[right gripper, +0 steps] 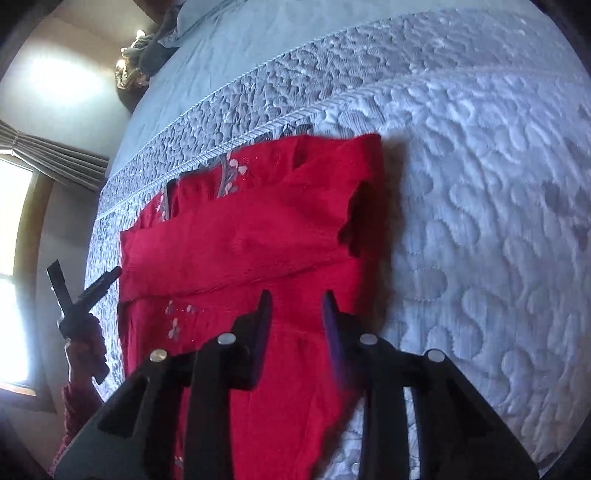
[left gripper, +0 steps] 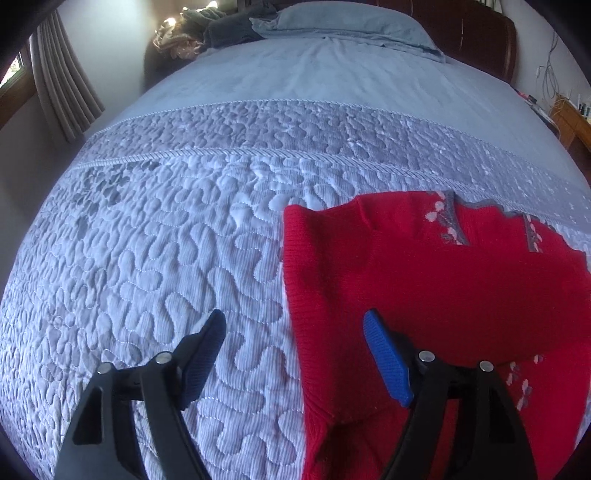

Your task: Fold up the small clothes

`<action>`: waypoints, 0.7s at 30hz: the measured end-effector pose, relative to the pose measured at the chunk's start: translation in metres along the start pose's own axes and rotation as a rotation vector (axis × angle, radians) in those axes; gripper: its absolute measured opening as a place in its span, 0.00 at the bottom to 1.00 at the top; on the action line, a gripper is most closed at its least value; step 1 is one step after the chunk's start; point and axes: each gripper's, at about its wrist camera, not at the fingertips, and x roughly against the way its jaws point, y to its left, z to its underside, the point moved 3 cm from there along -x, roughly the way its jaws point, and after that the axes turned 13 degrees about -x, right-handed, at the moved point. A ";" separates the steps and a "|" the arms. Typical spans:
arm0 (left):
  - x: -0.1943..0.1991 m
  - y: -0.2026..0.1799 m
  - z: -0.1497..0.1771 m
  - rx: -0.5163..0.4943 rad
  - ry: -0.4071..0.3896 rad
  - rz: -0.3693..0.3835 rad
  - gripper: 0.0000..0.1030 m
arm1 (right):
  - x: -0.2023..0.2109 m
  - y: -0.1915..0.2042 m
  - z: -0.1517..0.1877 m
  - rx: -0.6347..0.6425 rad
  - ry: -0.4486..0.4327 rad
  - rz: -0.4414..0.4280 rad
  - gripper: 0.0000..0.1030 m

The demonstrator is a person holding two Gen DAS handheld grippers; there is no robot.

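A red knit sweater with grey and pink flower trim lies partly folded on the pale blue quilted bedspread. A sleeve is laid across its body. My left gripper stands wide open above the sweater's left edge, one blue pad over the quilt and the other over the red knit, with nothing pinched. In the right wrist view it shows at the far left, held by a hand. My right gripper hovers over the lower part of the sweater with a narrow gap between its fingers, gripping nothing.
A blue pillow and a heap of dark clothes lie at the head of the bed, before a brown headboard. Curtains and a window are on the left. A wooden desk with cables stands on the right.
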 end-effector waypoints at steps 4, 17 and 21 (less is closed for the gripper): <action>-0.006 -0.009 0.002 -0.019 0.021 0.002 0.75 | -0.014 -0.007 -0.011 -0.101 -0.001 -0.020 0.26; -0.028 -0.008 0.014 0.011 0.038 0.030 0.79 | 0.007 -0.010 0.009 -0.176 -0.036 -0.093 0.00; -0.028 -0.007 0.012 0.007 0.046 0.031 0.79 | 0.009 -0.016 0.015 -0.146 -0.054 -0.003 0.00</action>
